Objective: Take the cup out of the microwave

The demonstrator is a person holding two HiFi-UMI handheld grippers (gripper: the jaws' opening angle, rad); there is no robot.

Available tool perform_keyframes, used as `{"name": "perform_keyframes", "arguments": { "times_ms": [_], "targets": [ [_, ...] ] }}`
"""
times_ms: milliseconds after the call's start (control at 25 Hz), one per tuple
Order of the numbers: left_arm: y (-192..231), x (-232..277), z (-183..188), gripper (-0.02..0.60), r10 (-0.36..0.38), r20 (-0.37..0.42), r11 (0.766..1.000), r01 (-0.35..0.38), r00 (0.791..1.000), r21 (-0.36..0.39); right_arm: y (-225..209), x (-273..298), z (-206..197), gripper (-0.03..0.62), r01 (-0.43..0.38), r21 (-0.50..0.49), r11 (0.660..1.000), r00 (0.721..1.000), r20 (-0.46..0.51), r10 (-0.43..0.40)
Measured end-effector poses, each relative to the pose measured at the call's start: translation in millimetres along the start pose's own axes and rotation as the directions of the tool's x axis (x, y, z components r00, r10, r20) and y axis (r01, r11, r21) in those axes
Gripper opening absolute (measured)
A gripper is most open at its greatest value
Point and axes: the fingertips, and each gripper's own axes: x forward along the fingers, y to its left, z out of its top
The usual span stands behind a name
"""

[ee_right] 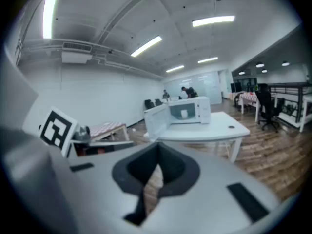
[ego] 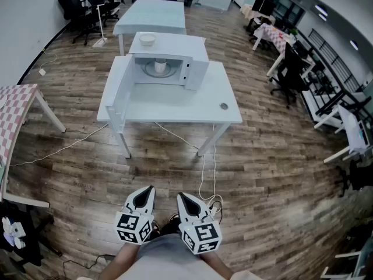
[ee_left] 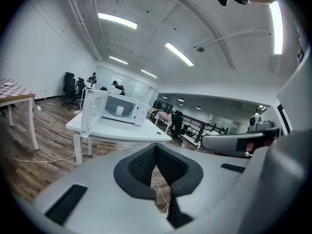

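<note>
Beginning with the head view, the white box-shaped microwave oven is seen on a white rectangular table, well apart from the person. Its hinged white door is swung wide to the left. The small white cup is seen upright inside the cavity, on the turntable. A shallow white bowl rests on the oven's top. The grey left gripper and grey right gripper are held low and side by side near the body, pointed toward the table.

From the left gripper view, the left gripper is seen with its black pads pressed together and nothing between them. The cup shows far off, behind the open door.

From the right gripper view, the right gripper is likewise seen closed and empty, with the cup in line beyond it.

The approach is judged not yet made. The table should first be closed on from the front. The jaws of one gripper should be spread before the cavity is entered, clear of the door's edge. The cup is best clasped around its wall, raised slightly off the turntable and drawn out level, so that it is not tipped
</note>
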Motion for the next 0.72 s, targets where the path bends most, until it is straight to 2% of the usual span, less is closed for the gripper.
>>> {"name": "perform_keyframes", "arguments": {
  "times_ms": [440, 720],
  "targets": [
    [-14.7, 13.7, 20.8, 0.015, 0.024, 0.049, 1.000, -0.024, 0.999, 0.008, -11.3, 1.1, 19.1, 0.021, -0.041, -0.012, 0.999, 0.999, 0.029, 0.041],
    [-26.6, 23.8, 35.0, 0.015, 0.037, 0.065, 0.998, -0.040, 0.997, 0.038, -24.1, 2.8, 37.2, 0.023, -0.078, 0.011, 0.997, 0.995, 0.065, 0.077]
  ]
}}
